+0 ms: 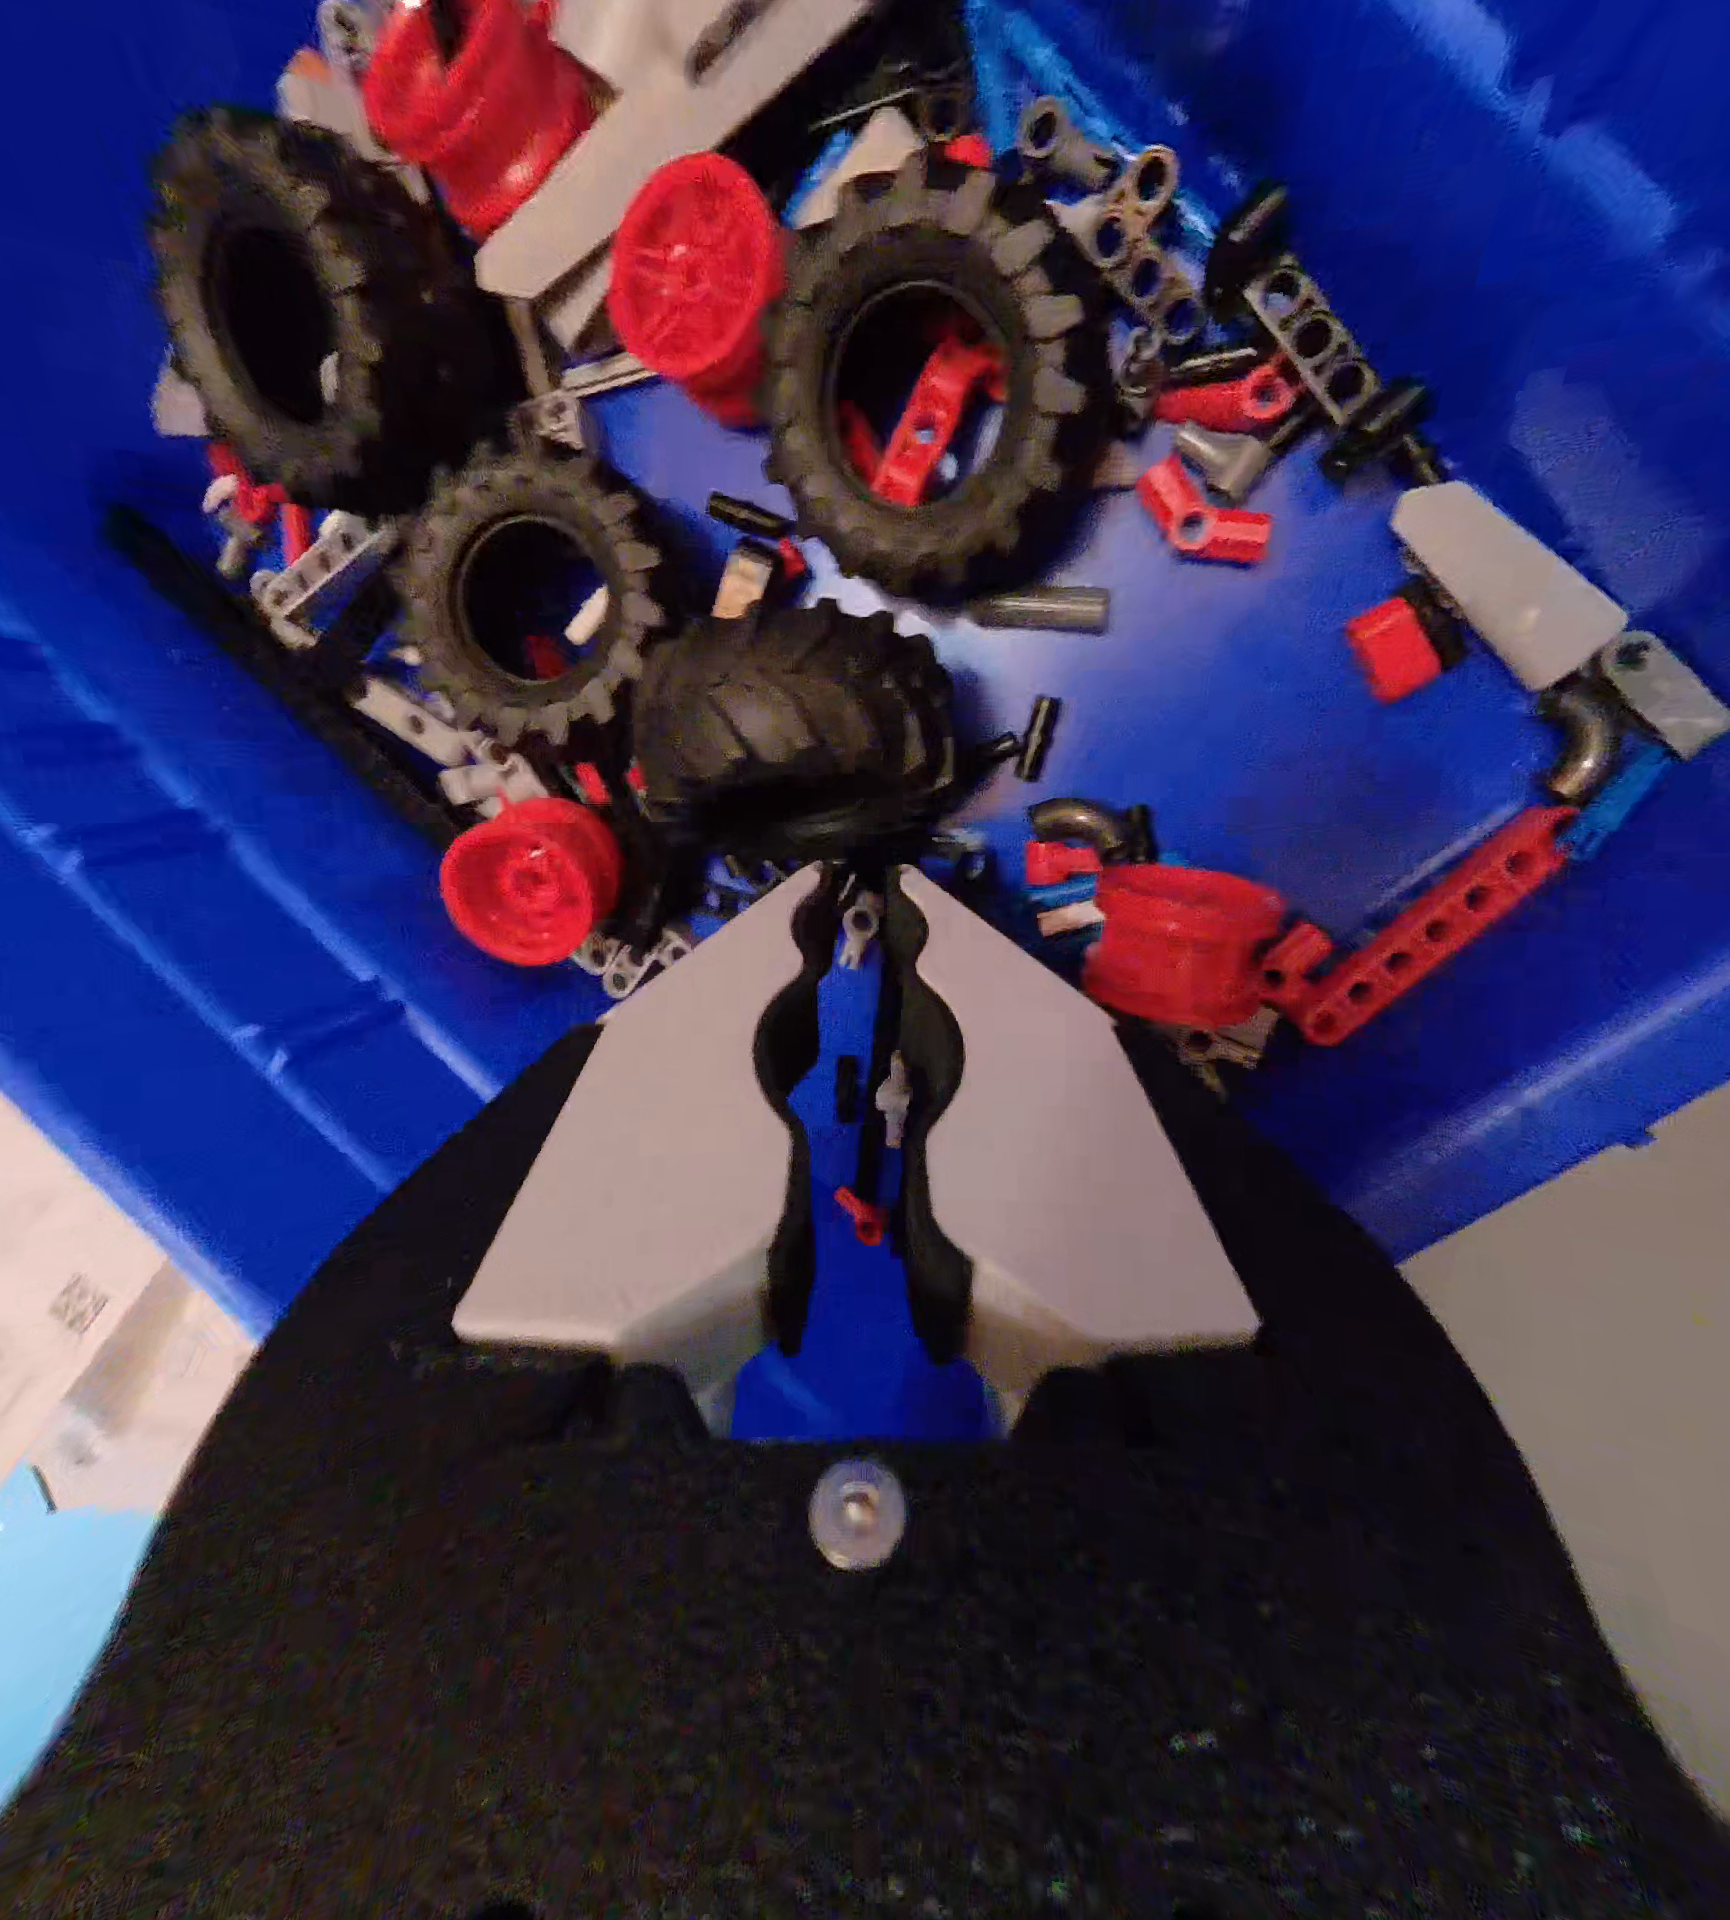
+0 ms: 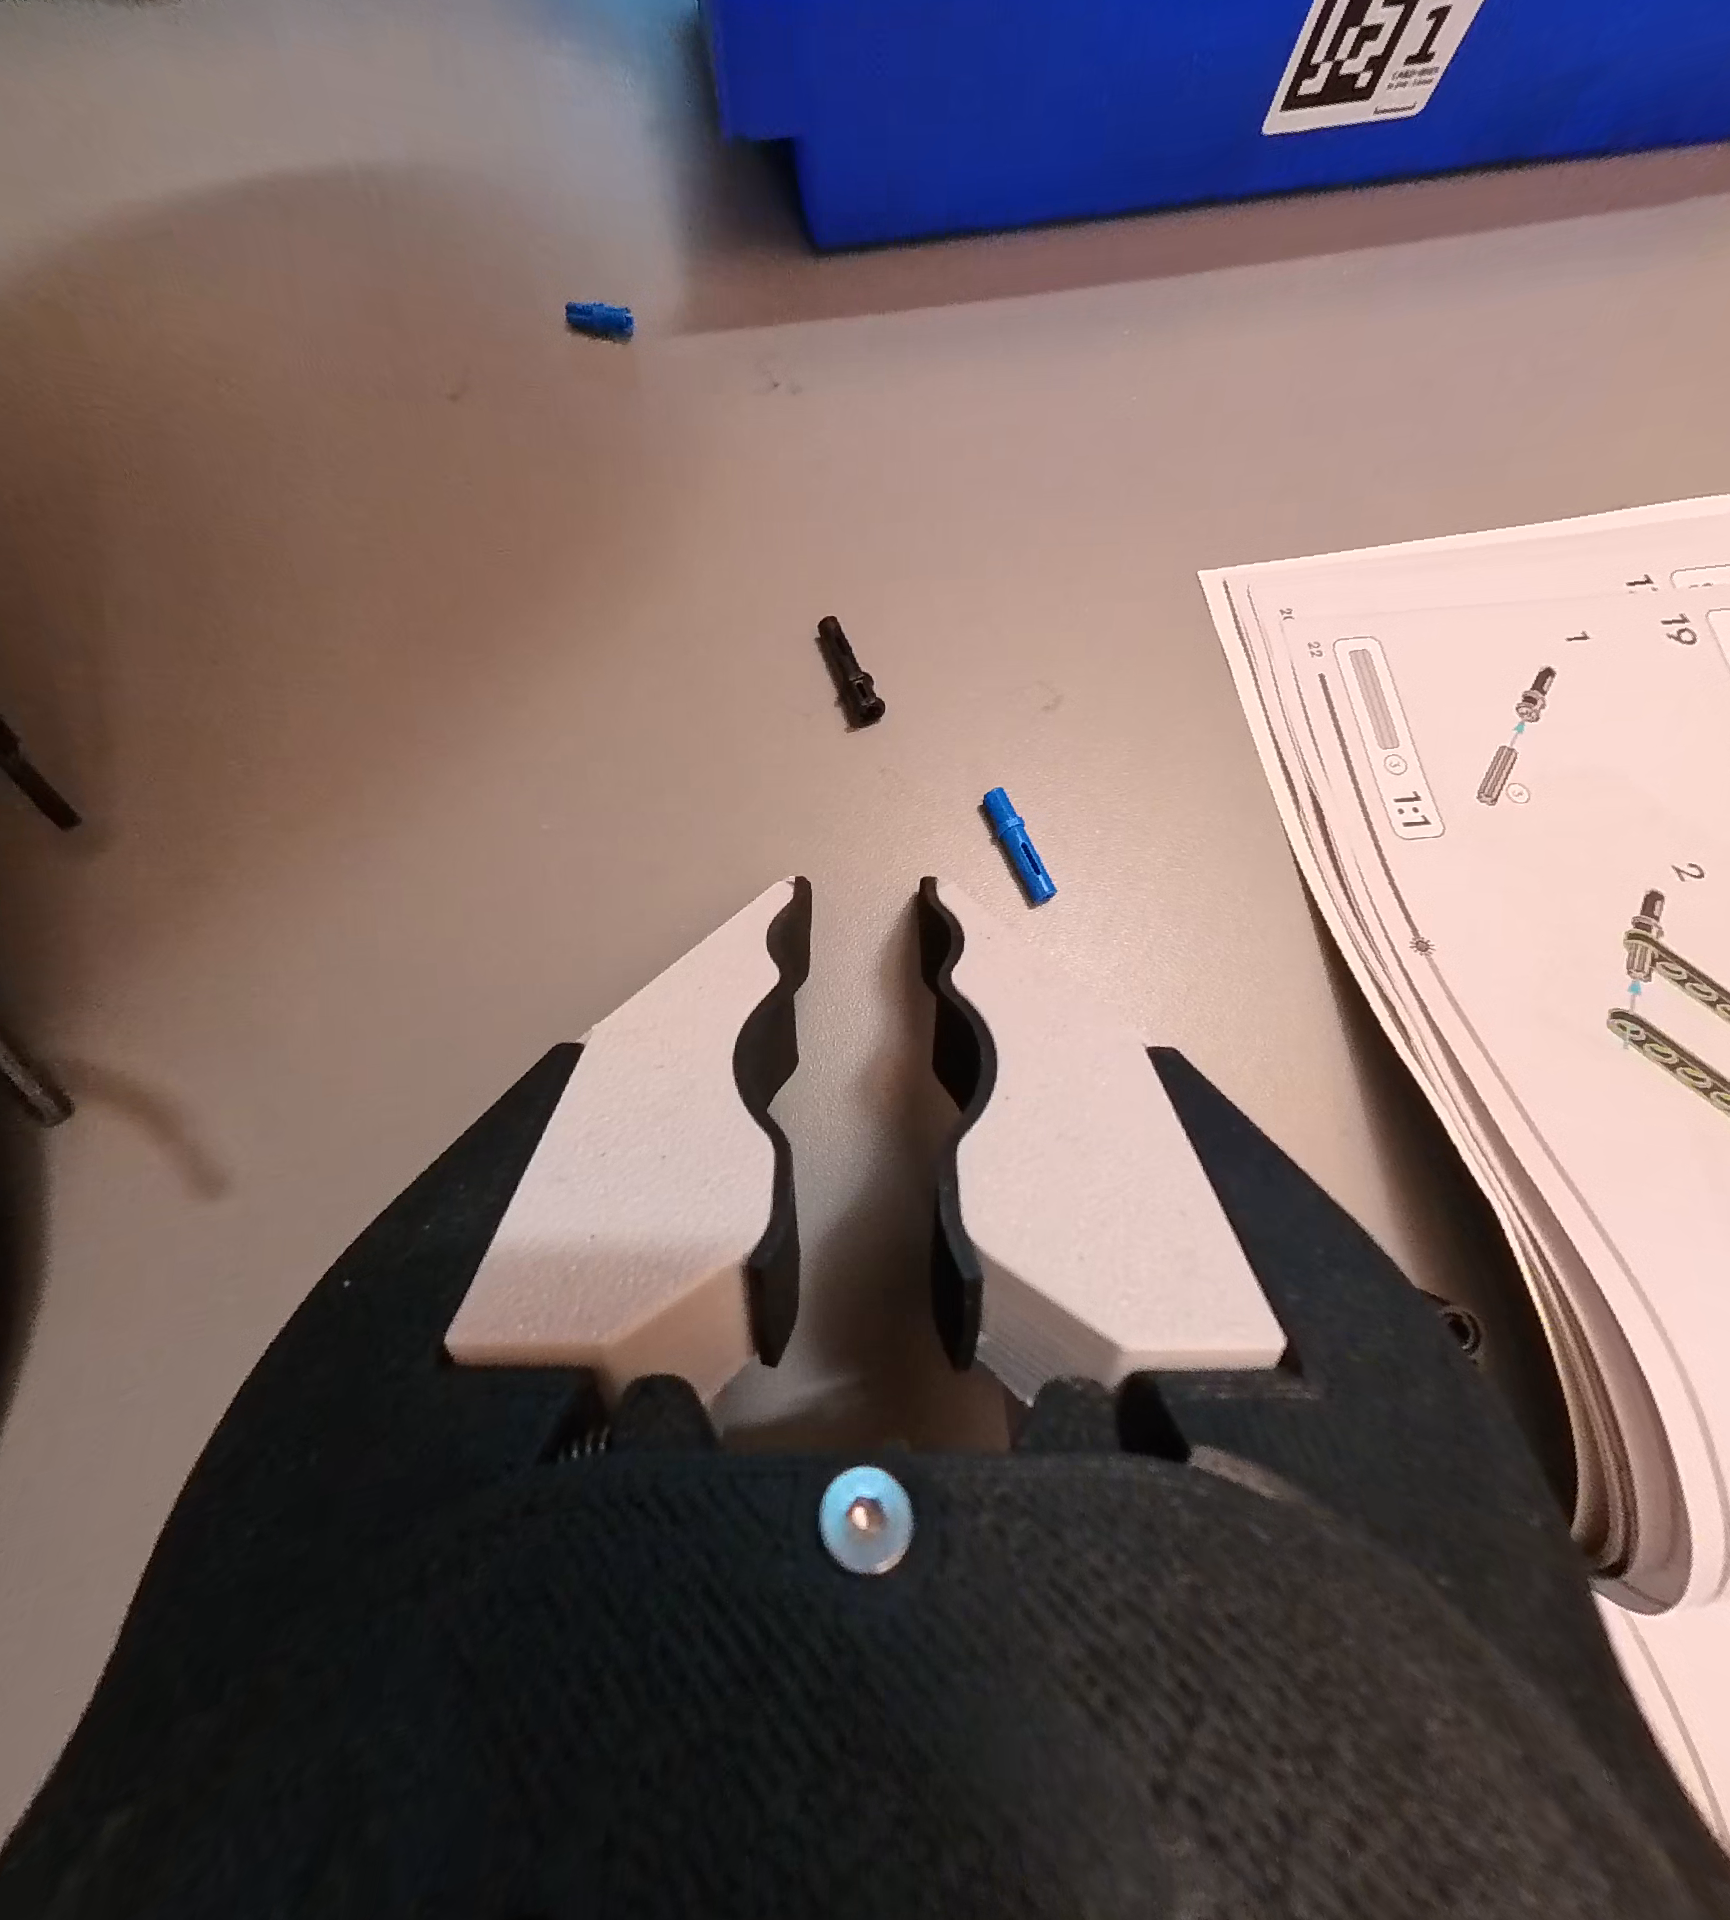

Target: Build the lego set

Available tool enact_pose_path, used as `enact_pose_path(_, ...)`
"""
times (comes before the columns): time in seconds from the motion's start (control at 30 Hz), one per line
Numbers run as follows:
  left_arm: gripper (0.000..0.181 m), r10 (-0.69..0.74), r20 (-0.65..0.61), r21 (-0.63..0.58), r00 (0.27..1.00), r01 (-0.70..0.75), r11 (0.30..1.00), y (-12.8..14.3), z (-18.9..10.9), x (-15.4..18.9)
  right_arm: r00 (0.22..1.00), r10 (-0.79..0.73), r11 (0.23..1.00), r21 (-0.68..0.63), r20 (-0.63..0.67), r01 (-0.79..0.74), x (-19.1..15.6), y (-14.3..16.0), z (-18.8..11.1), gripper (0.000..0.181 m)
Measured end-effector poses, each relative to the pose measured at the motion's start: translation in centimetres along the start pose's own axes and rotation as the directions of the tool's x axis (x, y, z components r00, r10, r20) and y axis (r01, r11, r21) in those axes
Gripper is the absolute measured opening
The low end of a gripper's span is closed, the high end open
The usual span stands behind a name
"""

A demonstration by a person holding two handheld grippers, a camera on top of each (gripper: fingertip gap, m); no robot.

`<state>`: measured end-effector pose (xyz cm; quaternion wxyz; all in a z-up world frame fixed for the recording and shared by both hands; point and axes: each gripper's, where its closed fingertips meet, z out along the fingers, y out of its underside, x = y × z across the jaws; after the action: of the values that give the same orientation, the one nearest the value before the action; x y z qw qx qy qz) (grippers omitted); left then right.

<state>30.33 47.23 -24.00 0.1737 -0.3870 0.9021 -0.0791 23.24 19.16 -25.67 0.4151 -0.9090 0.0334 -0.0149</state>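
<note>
Hovering nearly pressed together over the blue plastic bin (image 1: 1463,260), the left gripper (image 1: 856,894) should pinch the soft, grippy black rubber tyre (image 1: 799,717) across its tread.

A blue bin (image 1: 1360,727) holds loose lego parts. Just past the left claw (image 1: 856,883) tips lies a fat black tire (image 1: 799,717) on its side. Beyond it are three more black tires and red wheel hubs. A long red beam with holes (image 1: 1432,925) lies to the right.

Ahead of the right claw (image 2: 863,883) a black pin (image 2: 850,670) lies on the table. A blue pin (image 2: 1019,844) lies just right of the tips. Another blue pin (image 2: 598,318) lies far ahead, left.
</note>
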Motion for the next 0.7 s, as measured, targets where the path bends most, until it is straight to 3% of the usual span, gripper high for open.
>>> enact_pose_path(0.03, 0.007, -0.024, 0.004, 0.015, 1.0, 0.024, 1.0, 0.0, -0.4, -0.4, 1.0, 0.003, 1.0, 0.0, 0.001, -0.003, 0.0, 0.0, 0.0, 0.018)
enact_pose_path(0.17, 0.009, -0.048, -0.056, 0.189, 0.997, 0.058, 0.98, -2.4, -2.7, -0.3, 1.0, 0.012, 1.0, 0.0, 0.0, -0.012, 0.1, 0.0, 0.0, 0.016)
enact_pose_path(0.27, 0.014, -0.052, -0.118, 0.35, 0.992, 0.09, 0.932, -6.3, -3.6, 0.4, 1.0, 0.016, 1.0, 0.0, 0.001, -0.016, 0.1, 0.0, 0.0, 0.016)
enact_pose_path(0.37, 0.024, -0.073, -0.141, 0.431, 0.987, 0.128, 0.894, -9.7, -2.9, 0.4, 1.0, 0.021, 1.0, 0.0, 0.002, -0.021, 0.2, 0.0, 0.0, 0.015)
enact_pose_path(0.47, 0.032, -0.019, -0.127, 0.387, 0.992, 0.067, 0.92, -10.8, -0.9, 0.3, 1.0, 0.011, 1.0, 0.0, -0.006, -0.011, 0.2, 0.0, 0.0, 0.015)
enact_pose_path(0.6, 0.037, 0.071, -0.083, 0.257, 0.994, -0.048, 0.965, -10.0, 2.4, 0.4, 1.0, 0.003, 1.0, 0.0, -0.012, -0.003, 0.2, 0.0, 0.0, 0.015)
enact_pose_path(0.7, 0.041, 0.047, -0.117, 0.237, 0.992, -0.018, 0.971, -9.3, 2.6, 0.7, 1.0, 0.007, 1.0, 0.0, -0.009, -0.007, 0.2, 0.0, 0.0, 0.015)
